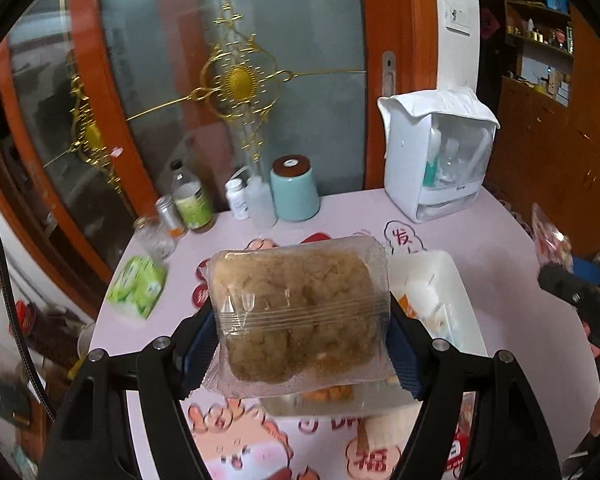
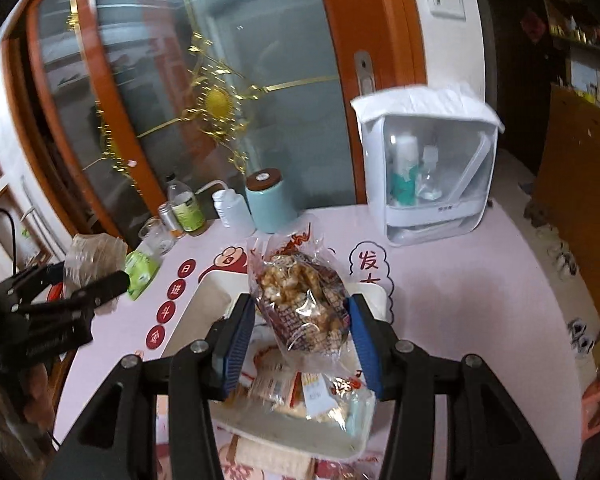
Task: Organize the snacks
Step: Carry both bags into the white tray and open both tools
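Behind the pink surface [image 1: 500, 248] stands a glass door with gold ornament [image 1: 240, 80]. From the left wrist camera, the left tool [image 1: 302, 344] grips a clear-wrapped brown crumbly cake [image 1: 296, 312], held above the surface and partly over a white tray [image 1: 456, 276] of snacks. Bottles, a teal canister [image 1: 294, 190] and a white organizer box [image 1: 440, 152] line the far edge; a green pack [image 1: 138, 286] lies at left.

From the right wrist camera, the right tool [image 2: 302, 320] clamps a clear bag of caramel-coloured puffed snack [image 2: 300, 300] over the white tray [image 2: 204, 292], which holds other wrapped snacks [image 2: 300, 392]. At left, the left tool [image 2: 80, 284] holds its packet above the surface edge.
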The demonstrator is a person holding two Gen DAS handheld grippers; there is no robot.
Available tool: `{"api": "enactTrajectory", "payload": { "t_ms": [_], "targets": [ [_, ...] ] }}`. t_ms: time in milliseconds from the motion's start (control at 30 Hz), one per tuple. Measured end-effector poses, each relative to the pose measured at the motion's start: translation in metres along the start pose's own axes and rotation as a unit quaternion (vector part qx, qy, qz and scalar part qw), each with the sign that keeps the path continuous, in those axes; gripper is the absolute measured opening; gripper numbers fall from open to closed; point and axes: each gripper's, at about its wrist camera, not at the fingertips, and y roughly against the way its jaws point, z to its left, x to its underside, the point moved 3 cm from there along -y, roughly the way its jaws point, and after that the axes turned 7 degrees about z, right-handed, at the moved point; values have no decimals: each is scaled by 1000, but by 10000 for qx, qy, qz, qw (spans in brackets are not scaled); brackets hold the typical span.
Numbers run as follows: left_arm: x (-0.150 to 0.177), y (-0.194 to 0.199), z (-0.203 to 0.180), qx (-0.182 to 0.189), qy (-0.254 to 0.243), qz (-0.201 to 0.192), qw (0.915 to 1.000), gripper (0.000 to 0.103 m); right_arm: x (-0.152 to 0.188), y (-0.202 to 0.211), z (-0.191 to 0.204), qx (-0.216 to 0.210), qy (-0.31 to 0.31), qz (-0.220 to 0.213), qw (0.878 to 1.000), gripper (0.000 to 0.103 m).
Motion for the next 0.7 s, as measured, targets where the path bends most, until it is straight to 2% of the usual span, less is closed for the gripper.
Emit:
{"api": "enactTrajectory", "payload": {
  "t_ms": [133,200,267,300,333,500,600,700],
  "targets": [
    [-22,-36,-12,170,-103,90,9998,74,-7,-50,-10,276,-249,276,9989,50],
    [-29,-60,-17,194,-139,151,9996,76,-5,-76,-15,265,-352,493,9978,51],
    [-30,-88,-25,223,-270,331,9988,82,-1,-94,-18,217,-466,637,9966,60],
    [-27,-100,-30,243,-316,434,9983,88,2,-101,-19,250,-473,658,9964,69],
    [-26,-114,-34,290,-379,586,9971,91,4,-103,-18,283,-457,650,9964,74],
    [-11,-161,-46,379,-588,1106,9914,91,11,-106,-20,281,-497,717,9958,74],
    [-3,-168,-42,410,-505,1137,9914,92,16,-105,-21,308,-482,750,9955,74],
    [1,-164,-35,605,-342,1099,9915,101,22,-99,-19,320,-436,756,9957,74]
  ]
}}
